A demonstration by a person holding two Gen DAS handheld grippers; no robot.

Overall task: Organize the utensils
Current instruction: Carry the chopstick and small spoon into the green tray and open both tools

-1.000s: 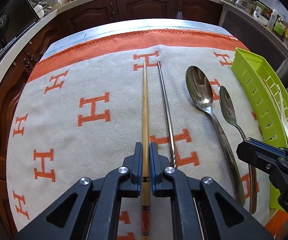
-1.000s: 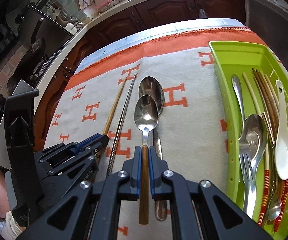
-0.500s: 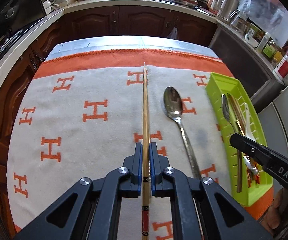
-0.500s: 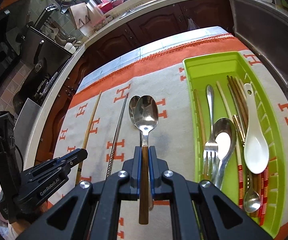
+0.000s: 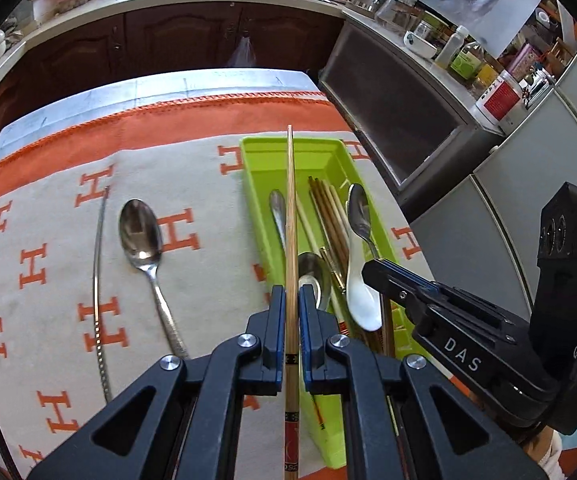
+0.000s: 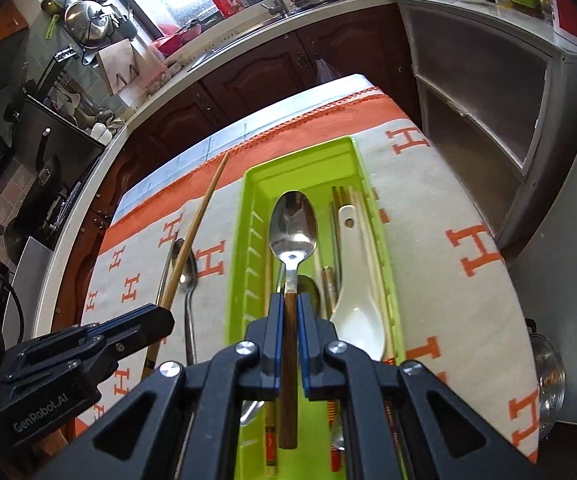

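My left gripper (image 5: pixel 290 300) is shut on a wooden chopstick (image 5: pixel 290 216) and holds it above the left part of the green utensil tray (image 5: pixel 256 184). My right gripper (image 6: pixel 290 308) is shut on a wooden-handled steel spoon (image 6: pixel 293 228) and holds it over the middle of the same tray (image 6: pixel 248 248). The tray holds a white ceramic spoon (image 6: pixel 358 312), several chopsticks and steel spoons. A large steel spoon (image 5: pixel 142 236) and a metal chopstick (image 5: pixel 97 280) lie on the cloth to the tray's left.
An orange and cream H-patterned cloth (image 5: pixel 48 240) covers the table. Dark wooden cabinets (image 5: pixel 168 36) and a sink counter stand beyond it. A grey cabinet (image 6: pixel 480 92) stands close at the right. The left gripper's body (image 6: pixel 68 356) is beside the tray.
Both grippers have lifted their utensils off the cloth and moved right. The chopstick and the wooden-handled spoon now hang over the green tray.
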